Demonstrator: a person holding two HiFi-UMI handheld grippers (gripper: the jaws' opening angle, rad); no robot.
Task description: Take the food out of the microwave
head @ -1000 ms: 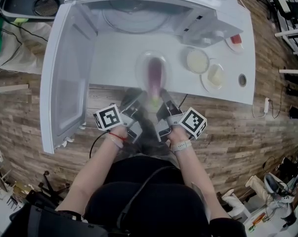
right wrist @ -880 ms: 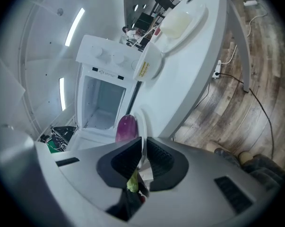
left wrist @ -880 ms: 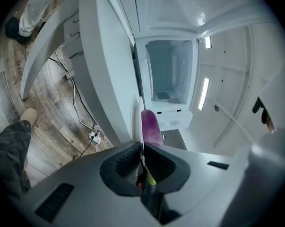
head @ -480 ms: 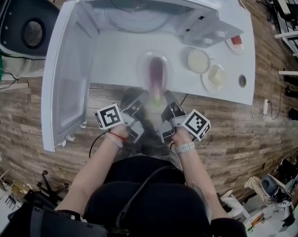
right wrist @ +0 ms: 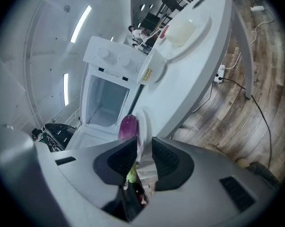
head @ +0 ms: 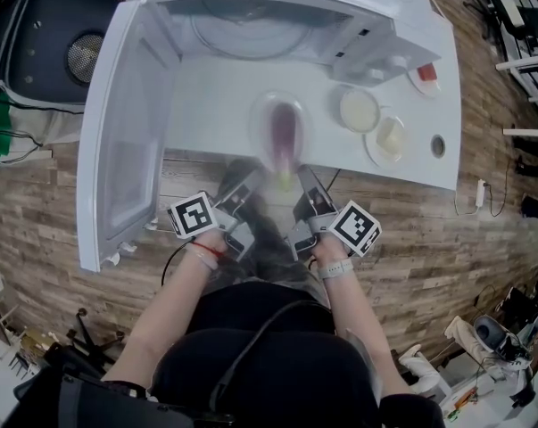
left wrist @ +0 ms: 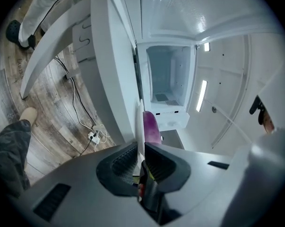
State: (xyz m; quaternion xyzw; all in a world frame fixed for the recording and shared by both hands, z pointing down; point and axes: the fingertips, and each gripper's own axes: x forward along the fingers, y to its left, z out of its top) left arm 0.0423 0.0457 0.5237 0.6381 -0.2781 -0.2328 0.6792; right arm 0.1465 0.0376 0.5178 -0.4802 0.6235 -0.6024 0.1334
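In the head view, the plate (head: 282, 119) with the purple aubergine (head: 282, 134) lay on the white worktop (head: 206, 105), just ahead of both sets of fingers and well short of the open microwave (head: 242, 25) beyond them. The left gripper (head: 251, 181) and the right gripper (head: 297, 183) stood side by side at the plate's near rim, with two small dishes (head: 358, 110) off to the right of the right-hand fingers.

In the left gripper view, the fingers (left wrist: 123, 162) stood narrow, pinched onto the thin edge of the plate (left wrist: 140, 126). The aubergine (left wrist: 151, 126) sat just past their tips.

In the right gripper view, the fingers (right wrist: 168, 160) had just been opening. They stood apart with the plate's rim (right wrist: 143, 122) loose between them, and we saw no pad pressing on it. The aubergine (right wrist: 128, 126) sat just ahead.

We judged that the food was already out of the microwave and set down. The right side was letting go, and the left grip was the one left to release.
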